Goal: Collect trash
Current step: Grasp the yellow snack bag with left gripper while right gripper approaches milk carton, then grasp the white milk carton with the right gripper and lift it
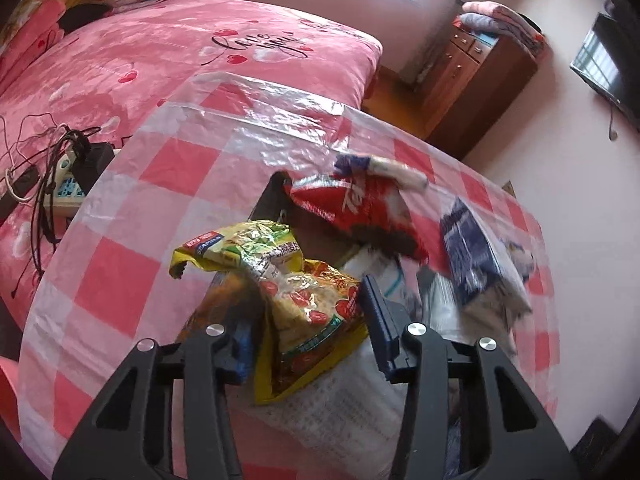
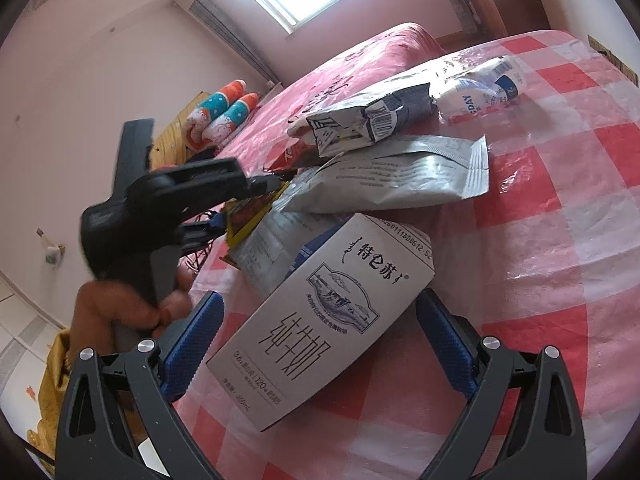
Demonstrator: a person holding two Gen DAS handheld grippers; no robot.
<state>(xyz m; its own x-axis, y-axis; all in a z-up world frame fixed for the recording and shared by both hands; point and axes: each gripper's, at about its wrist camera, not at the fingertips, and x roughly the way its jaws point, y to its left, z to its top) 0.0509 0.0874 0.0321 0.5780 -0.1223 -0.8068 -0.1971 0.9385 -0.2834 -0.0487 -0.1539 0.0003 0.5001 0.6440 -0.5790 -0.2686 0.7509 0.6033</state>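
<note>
yellow snack wrapper [image 1: 296,300] sits right between the fingers of my left hand-held gripper [image 1: 304,332], jaws narrowed onto its crinkled body; from the right wrist view i see the far tips pinching its yellow edge, so i judge it held. it lies dead ahead of that gripper, its long axis running away from me toward the red chip bag [image 1: 360,208] behind it. my right hand-held gripper [image 2: 316,344] stands wide, its blue pads [image 2: 192,344] either side of the white milk carton [image 2: 320,320] but not pressing it; the carton's long axis slants from lower left to upper right, pointing up out of the jaws. right hand is plainly the nearer one for that carton. the whole heap rests on the red-and-white checked surface [image 2: 580,264], a silver-grey pouch [image 2: 392,180] and a crushed dark carton [image 2: 368,120] piled behind, small white bottles [image 2: 484,84] further back. everything looks light, crumpled, easy to slip.
</note>
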